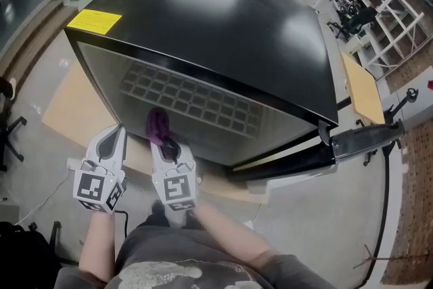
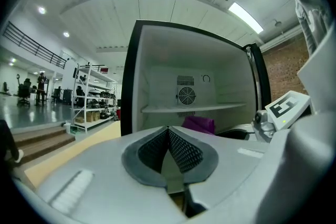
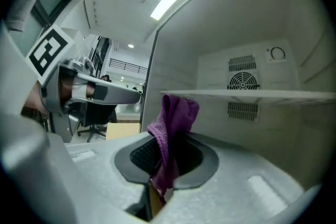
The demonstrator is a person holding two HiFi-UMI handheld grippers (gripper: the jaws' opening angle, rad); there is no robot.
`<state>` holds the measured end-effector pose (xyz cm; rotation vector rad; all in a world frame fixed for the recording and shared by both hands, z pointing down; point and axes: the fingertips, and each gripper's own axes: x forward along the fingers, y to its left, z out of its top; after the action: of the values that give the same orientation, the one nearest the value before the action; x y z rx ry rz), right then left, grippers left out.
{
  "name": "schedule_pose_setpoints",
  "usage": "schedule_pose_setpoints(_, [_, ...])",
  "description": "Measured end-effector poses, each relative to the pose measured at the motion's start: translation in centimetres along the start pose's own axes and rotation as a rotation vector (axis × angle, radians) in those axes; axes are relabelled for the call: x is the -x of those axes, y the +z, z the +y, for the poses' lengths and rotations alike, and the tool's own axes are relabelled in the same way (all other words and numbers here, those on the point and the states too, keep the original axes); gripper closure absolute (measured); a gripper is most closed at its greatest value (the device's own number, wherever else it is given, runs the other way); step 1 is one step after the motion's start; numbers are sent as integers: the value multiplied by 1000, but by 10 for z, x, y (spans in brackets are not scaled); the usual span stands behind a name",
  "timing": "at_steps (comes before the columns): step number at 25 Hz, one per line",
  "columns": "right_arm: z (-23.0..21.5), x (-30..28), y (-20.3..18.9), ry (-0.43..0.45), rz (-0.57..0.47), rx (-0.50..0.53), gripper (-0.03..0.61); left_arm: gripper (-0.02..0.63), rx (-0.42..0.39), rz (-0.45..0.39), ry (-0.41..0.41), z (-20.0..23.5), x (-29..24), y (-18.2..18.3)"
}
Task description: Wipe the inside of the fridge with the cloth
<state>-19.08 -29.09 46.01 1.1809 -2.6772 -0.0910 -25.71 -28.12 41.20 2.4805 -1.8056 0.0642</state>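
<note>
A black fridge (image 1: 216, 30) stands open in front of me, its white inside (image 2: 199, 86) showing a shelf (image 3: 252, 93) and a round fan grille (image 2: 186, 95) on the back wall. My right gripper (image 1: 164, 139) is at the mouth of the fridge, shut on a purple cloth (image 1: 159, 124). The cloth (image 3: 170, 139) sticks up from between the jaws, below the shelf. My left gripper (image 1: 115, 133) hangs just left of it, outside the opening. In the left gripper view the left gripper (image 2: 169, 135) has its pads pressed together, nothing between them, and the cloth (image 2: 198, 124) shows beyond.
The fridge door (image 1: 352, 142) stands swung out to the right. A yellow sticker (image 1: 93, 21) marks the top's left corner. A wooden board (image 1: 67, 112) lies on the floor under the fridge. Metal racks (image 2: 92, 99) stand far left, with more shelving (image 1: 379, 17) at the right.
</note>
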Motion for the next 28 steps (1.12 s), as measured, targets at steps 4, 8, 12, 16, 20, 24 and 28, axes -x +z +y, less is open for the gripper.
schedule_pose_setpoints(4, [-4,-46,-15,-24,55,26,538,596,18,24,-29,15,-5,-13])
schedule_pose_setpoints(8, [-11,-81,-24,-37,94,61,538,595,20,30,-67,22,-10,-15])
schedule_pose_setpoints(12, [-33,-97,-23,-16,92,75,538,595,3,35,-110,8,-32,-12])
schedule_pose_setpoints(16, [-24,-105,-14,25,69,65,538,597,7,41,-117,18,-41,-10])
schedule_pose_setpoints(20, [11,-94,-11,69,47,41,538,595,15,54,-113,36,-29,-18])
schedule_pose_setpoints(24, [30,-77,-24,94,48,19,538,596,15,61,-127,37,-25,-29])
schedule_pose_setpoints(28, [9,-69,-44,-31,93,1,538,595,13,62,-145,27,-18,-38])
